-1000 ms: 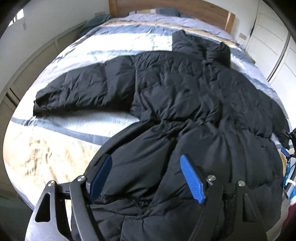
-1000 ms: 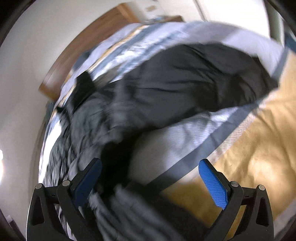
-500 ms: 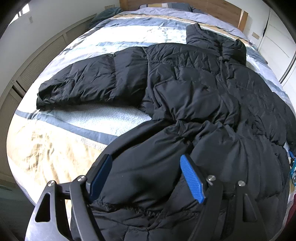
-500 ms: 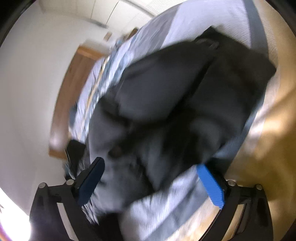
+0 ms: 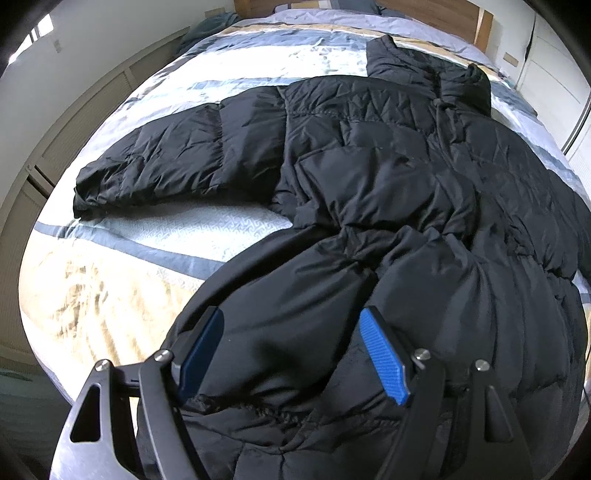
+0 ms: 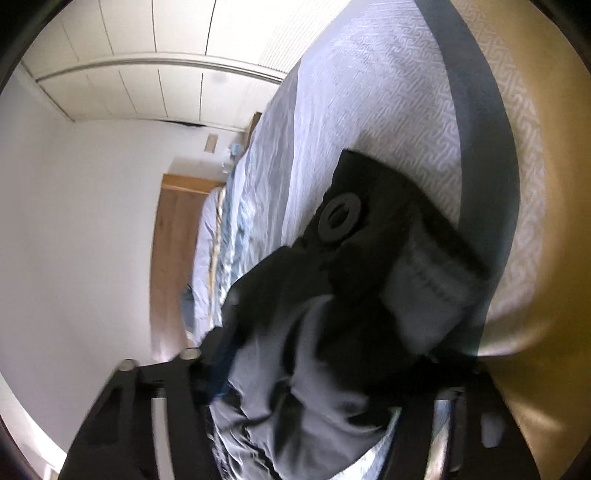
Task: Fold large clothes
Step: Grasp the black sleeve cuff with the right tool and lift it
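A long black puffer coat (image 5: pixel 388 192) lies spread on the bed, collar toward the headboard, one sleeve (image 5: pixel 177 158) stretched out to the left. My left gripper (image 5: pixel 291 350) is open, its blue pads on either side of the coat's hem fabric. In the right wrist view the coat's edge with a round snap button (image 6: pixel 340 218) fills the space between my right gripper's fingers (image 6: pixel 310 387); the pads are hidden by the cloth and the view is tilted and blurred.
The bed (image 5: pixel 110 280) has a striped cover in white, grey-blue and tan. A wooden headboard (image 5: pixel 436 11) is at the far end. Low cabinets (image 5: pixel 74 122) run along the left, wardrobe doors (image 6: pixel 147 85) along the right.
The right gripper swung down onto the coat's edge; fabric now sits between its fingers. The left gripper moved slightly forward over the hem and stayed open.
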